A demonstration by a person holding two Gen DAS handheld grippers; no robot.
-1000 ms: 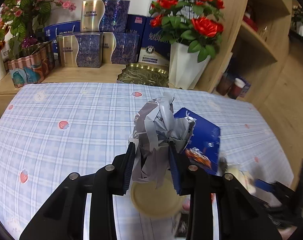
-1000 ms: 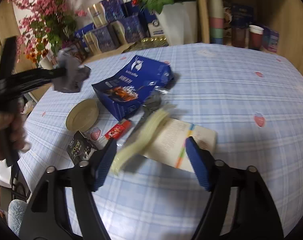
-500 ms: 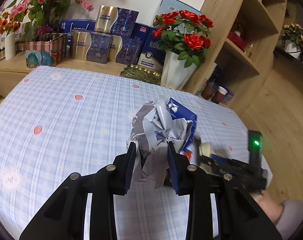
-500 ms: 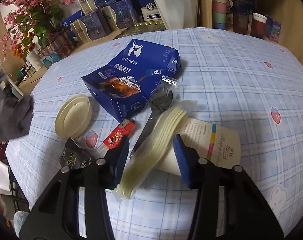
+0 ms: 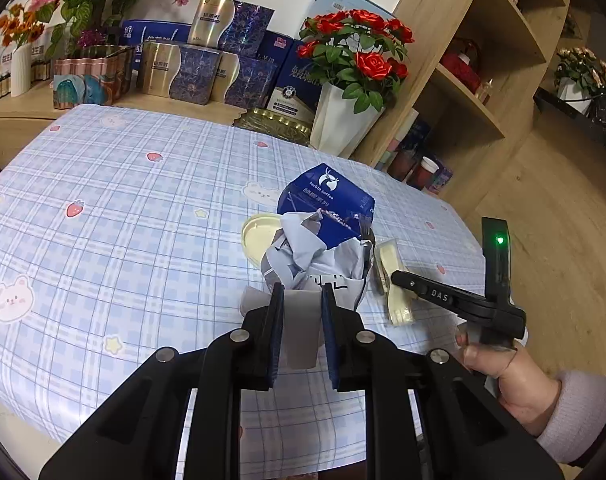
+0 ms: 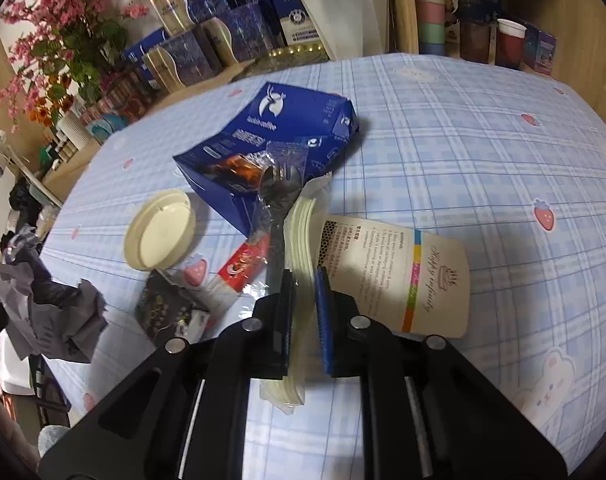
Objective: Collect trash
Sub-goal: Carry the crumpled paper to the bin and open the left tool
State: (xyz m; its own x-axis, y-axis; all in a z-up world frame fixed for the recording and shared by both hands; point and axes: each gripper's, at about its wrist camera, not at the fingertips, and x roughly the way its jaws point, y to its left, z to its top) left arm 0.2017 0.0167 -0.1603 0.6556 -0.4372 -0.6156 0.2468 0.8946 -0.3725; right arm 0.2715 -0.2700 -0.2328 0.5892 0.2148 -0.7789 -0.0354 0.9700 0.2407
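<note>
My left gripper (image 5: 302, 296) is shut on a crumpled grey paper wad (image 5: 315, 256) and holds it above the table; the wad also shows at the left of the right wrist view (image 6: 47, 312). My right gripper (image 6: 304, 280) is shut on the rim of a stack of cream paper plates (image 6: 299, 232) in clear wrap with a printed card (image 6: 403, 276); the pack shows in the left wrist view too (image 5: 395, 276). A blue coffee box (image 6: 271, 140), a cream cup lid (image 6: 159, 232), a wrapped plastic fork (image 6: 279, 188), a red sachet (image 6: 243, 264) and a black wrapper (image 6: 167, 312) lie around it.
The table has a blue plaid cloth (image 5: 123, 208). Behind it stand gift boxes (image 5: 191, 72), a white vase of red roses (image 5: 343, 120) and a wooden shelf unit (image 5: 463, 80) with cups (image 6: 503, 40). The table edge is close on the right.
My right gripper has closed from wide open onto the plate stack's rim. My left gripper has pulled back and up with the paper wad, away from the trash pile.
</note>
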